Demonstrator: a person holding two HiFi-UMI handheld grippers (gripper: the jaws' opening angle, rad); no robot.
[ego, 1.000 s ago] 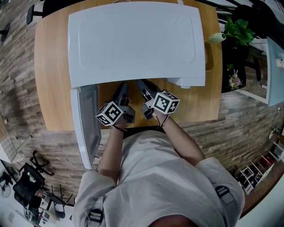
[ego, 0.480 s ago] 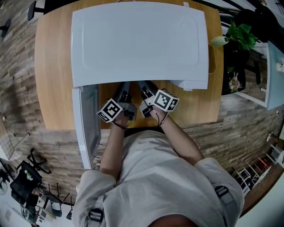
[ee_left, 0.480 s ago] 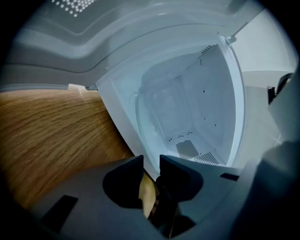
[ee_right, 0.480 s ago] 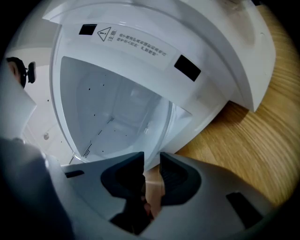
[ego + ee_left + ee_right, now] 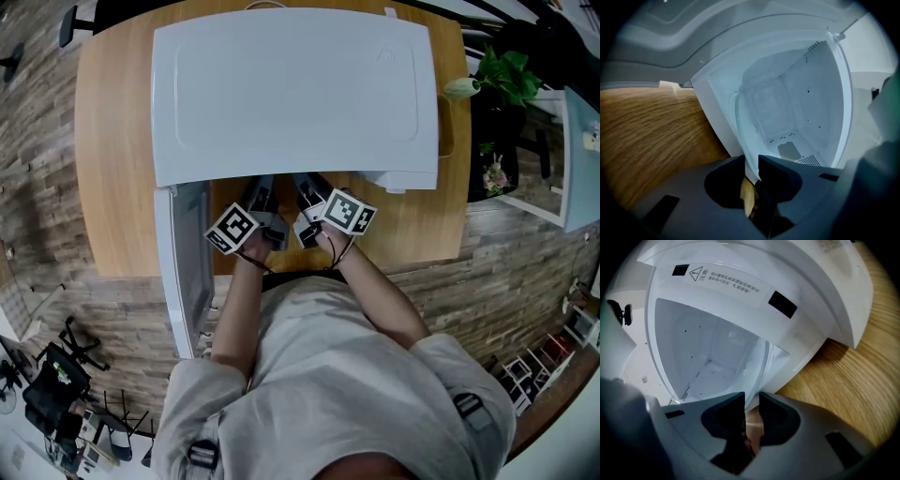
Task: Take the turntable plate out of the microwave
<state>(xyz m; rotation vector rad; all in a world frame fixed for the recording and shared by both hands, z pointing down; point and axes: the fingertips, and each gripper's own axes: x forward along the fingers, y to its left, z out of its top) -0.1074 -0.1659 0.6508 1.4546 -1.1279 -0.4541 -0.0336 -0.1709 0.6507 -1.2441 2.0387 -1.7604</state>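
The white microwave [image 5: 291, 89] stands on a wooden table [image 5: 103, 169] with its door [image 5: 183, 272] swung open toward me on the left. Both grippers reach into its mouth. The clear glass turntable plate [image 5: 739, 122] shows as a curved rim at the front of the cavity. That rim runs into the narrow gap of my left gripper [image 5: 751, 161]. The opposite side of the plate [image 5: 761, 369] runs into the gap of my right gripper [image 5: 751, 397]. Both pairs of jaws have just been closing, with the rim between them. From the head view the fingertips are hidden under the microwave's top.
A potted plant [image 5: 502, 66] and a dark stand are at the table's right end. The open door bounds my left arm's side. The cavity walls and perforated vents [image 5: 808, 160] lie behind the plate.
Both hands stay at the microwave's mouth. The marker cubes have rolled slightly, the left one most visibly.
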